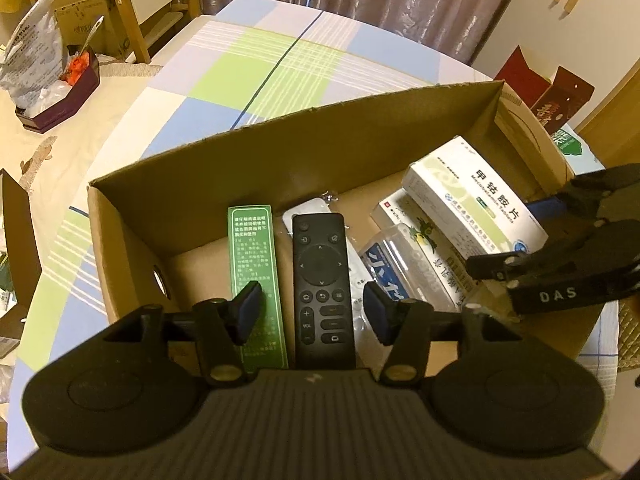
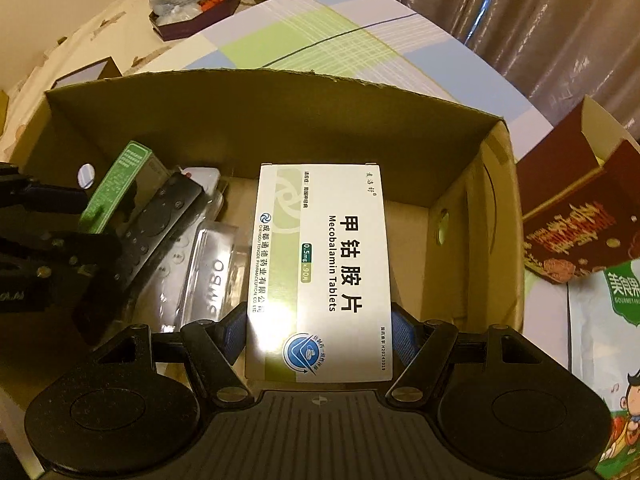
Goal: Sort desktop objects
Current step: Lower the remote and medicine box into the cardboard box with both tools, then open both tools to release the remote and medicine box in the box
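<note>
The right gripper (image 2: 318,344) clamps a glossy white tablet carton (image 2: 320,272) by its long edges, held low inside the cardboard box (image 2: 280,120). The left gripper (image 1: 312,312) hangs with its jaws apart over a matte black remote (image 1: 322,280) that lies flat, touching neither pad. Beside the remote rest a slim green carton (image 1: 256,280) and crinkly clear blister packs (image 2: 212,272). Sorting looks well advanced: several items are already boxed, and the tablet carton remains to be set down. Beyond lies a soft checked tablecloth (image 1: 260,76).
</note>
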{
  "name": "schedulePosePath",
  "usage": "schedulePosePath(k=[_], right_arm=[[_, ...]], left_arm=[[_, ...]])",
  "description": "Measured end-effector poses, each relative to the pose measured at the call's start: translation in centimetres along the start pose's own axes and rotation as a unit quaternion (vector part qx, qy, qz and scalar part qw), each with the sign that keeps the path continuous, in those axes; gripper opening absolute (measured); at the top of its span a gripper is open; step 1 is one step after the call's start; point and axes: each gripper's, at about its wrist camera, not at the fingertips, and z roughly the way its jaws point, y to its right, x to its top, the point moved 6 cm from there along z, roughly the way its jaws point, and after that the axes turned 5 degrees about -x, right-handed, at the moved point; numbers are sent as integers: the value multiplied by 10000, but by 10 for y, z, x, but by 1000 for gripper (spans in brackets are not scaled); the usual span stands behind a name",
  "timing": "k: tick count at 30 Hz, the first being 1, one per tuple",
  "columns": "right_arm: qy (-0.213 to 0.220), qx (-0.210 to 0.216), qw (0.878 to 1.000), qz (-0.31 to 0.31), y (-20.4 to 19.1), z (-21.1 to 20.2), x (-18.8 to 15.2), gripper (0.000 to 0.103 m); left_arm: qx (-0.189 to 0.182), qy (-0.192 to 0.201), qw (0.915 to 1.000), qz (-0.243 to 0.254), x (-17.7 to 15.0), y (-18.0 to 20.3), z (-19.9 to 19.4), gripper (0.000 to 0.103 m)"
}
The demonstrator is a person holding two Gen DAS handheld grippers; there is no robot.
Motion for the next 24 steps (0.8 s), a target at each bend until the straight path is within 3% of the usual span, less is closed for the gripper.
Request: schedulePosePath(k=[7,10,11,24], right_arm=[[68,-20,9999,-96,-5,14,16,71],[181,68,9995,-249,-10,11,17,91],[234,33,9992,-334,-13,9,17,92],[-37,107,9997,-206,-5,-4,0,93]], left_arm=[[96,-26,9999,80,1,-1,4,53],[109,-30,9999,103,1,-1,4,55],[112,-31,9999,111,1,-1,4,56],[286,-42,9994,199,-1,5,3,61]])
